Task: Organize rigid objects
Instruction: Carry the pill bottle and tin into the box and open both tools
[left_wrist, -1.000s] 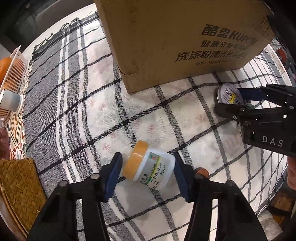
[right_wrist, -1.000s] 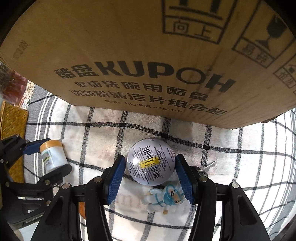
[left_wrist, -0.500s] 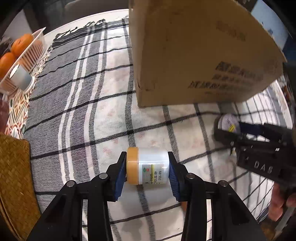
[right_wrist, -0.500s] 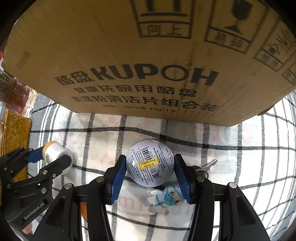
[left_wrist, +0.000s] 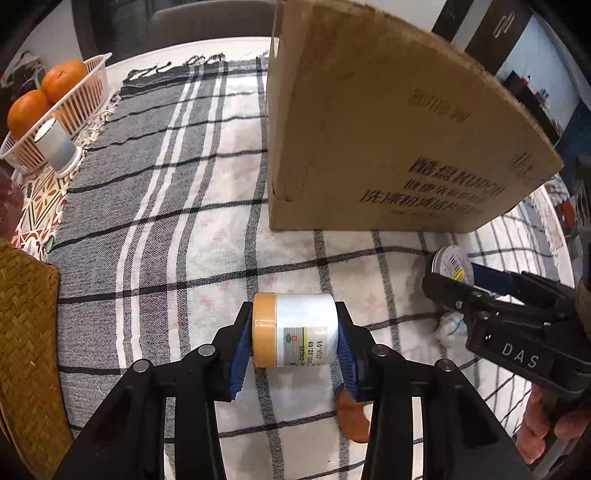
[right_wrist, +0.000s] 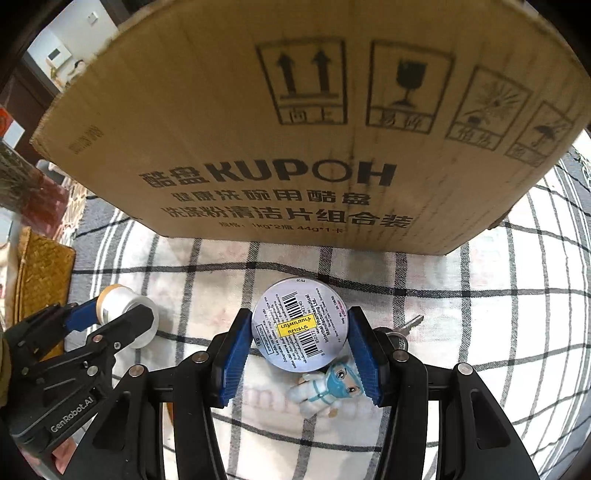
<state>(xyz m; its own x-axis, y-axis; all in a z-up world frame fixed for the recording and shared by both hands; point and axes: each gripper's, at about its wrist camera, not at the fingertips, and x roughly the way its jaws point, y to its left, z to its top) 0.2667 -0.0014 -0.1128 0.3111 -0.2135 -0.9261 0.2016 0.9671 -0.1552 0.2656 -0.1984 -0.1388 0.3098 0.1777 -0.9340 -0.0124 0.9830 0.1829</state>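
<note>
Both pickups look done: the left gripper (left_wrist: 295, 341) clamps the orange-lidded jar (left_wrist: 295, 330) sideways, the right gripper (right_wrist: 301, 338) pinches the round tin (right_wrist: 300, 325) (figurine (right_wrist: 328, 387) and key (right_wrist: 408, 326) remain); the cardboard box (right_wrist: 295, 129) awaits.

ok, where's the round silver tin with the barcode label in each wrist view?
Left wrist: round silver tin at the right edge, seen edge-on, held by the right gripper just below the cardboard box's near corner.
Right wrist: same tin at centre, label facing the camera, between the blue pads of the jaws.
Shared landmark: the KUPOH cardboard box, behind the tin in both views.
</note>
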